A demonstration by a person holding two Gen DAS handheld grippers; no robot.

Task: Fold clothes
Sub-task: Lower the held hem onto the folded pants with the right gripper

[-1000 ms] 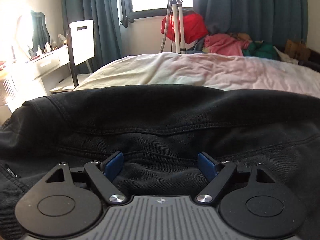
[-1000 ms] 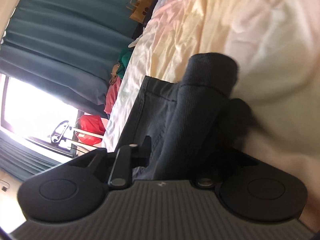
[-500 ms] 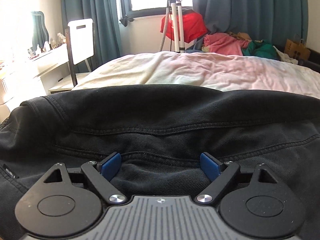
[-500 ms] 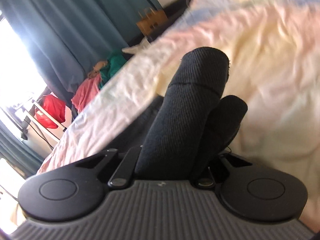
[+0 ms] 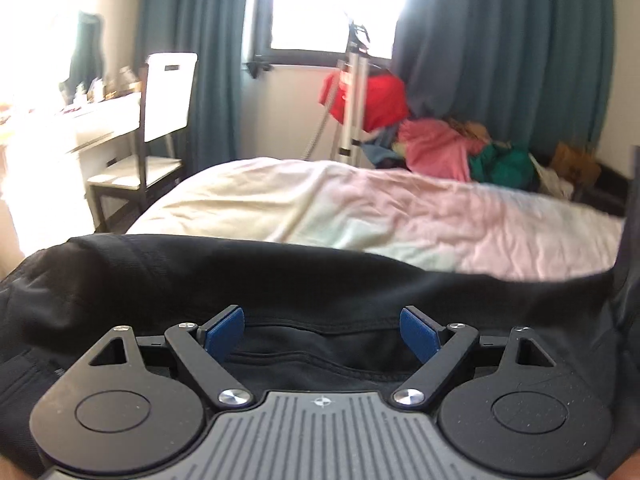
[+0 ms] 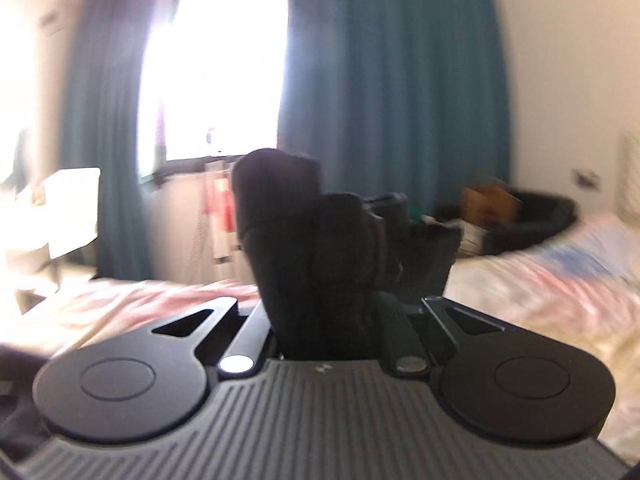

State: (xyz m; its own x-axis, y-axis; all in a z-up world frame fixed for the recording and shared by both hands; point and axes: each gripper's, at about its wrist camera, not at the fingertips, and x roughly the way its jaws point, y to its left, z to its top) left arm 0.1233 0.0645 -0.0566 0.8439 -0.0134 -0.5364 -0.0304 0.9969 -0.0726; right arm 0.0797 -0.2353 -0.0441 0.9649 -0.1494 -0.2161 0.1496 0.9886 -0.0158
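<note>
A black garment [image 5: 280, 280] lies bunched across the near edge of the bed in the left wrist view. My left gripper [image 5: 322, 330] is open, its blue pads [image 5: 224, 330] spread over a seam of the cloth, gripping nothing. My right gripper [image 6: 332, 312] is shut on a thick bunched fold of the black garment [image 6: 304, 240], which sticks up between the fingers and is lifted above the bed. The fingertips are hidden by the cloth.
The bed [image 5: 360, 208] has a pale pink and cream cover. A pile of red, pink and green clothes [image 5: 440, 144] and a tripod [image 5: 352, 112] stand by the window. A chair [image 5: 160, 128] and desk are at left. Teal curtains [image 6: 400, 100] hang behind.
My right gripper has swung up and levelled out with the black fold in it, from facing the bed to facing the window. My left gripper has lifted slightly, still open.
</note>
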